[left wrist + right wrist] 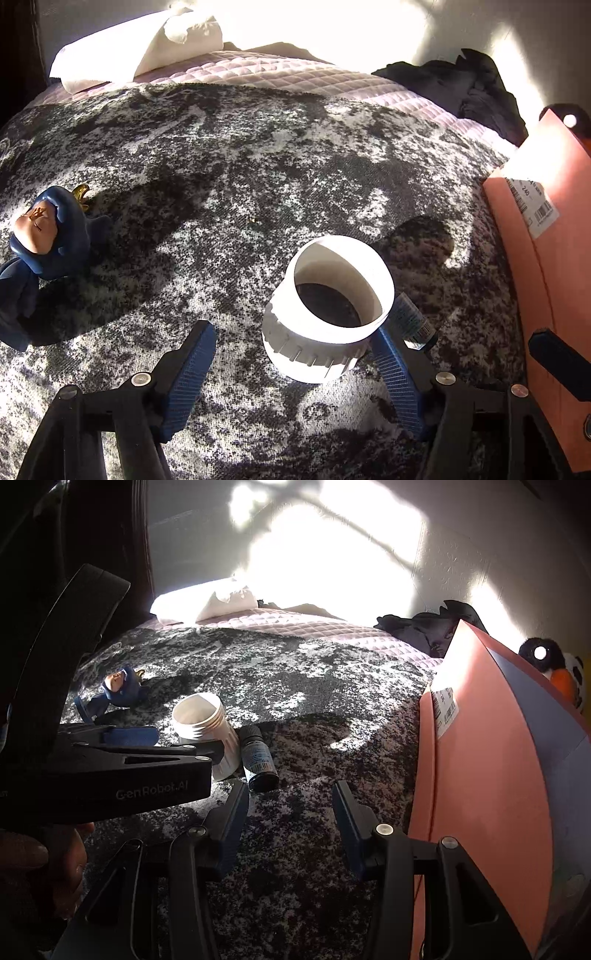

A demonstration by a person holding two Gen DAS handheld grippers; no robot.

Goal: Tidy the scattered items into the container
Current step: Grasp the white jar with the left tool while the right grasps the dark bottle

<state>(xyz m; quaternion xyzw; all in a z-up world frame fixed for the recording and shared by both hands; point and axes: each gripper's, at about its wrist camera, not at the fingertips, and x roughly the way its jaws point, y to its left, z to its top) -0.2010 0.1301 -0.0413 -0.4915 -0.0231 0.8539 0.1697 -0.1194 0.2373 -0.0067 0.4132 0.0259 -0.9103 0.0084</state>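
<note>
Straddling white jar (327, 314) with left gripper (291, 354), jaws wide, nothing clamped. Small dark bottle (258, 760) lying just right of jar on mottled blanket (229, 177). Right gripper (291, 823) spread over bare blanket near bottle. Pink container (480, 775) at right; blue figurine (48, 232) far left.

Open left tool (291, 354) straddles white jar (327, 314) on mottled blanket (240, 177).

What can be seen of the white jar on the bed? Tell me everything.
The white jar looks like plastic, lidless, with a threaded neck and ribbed body. It lies tilted on the mottled blanket, mouth open. It sits between the open left gripper fingers, right pad close against it. A small dark bottle lies beside it.
</note>
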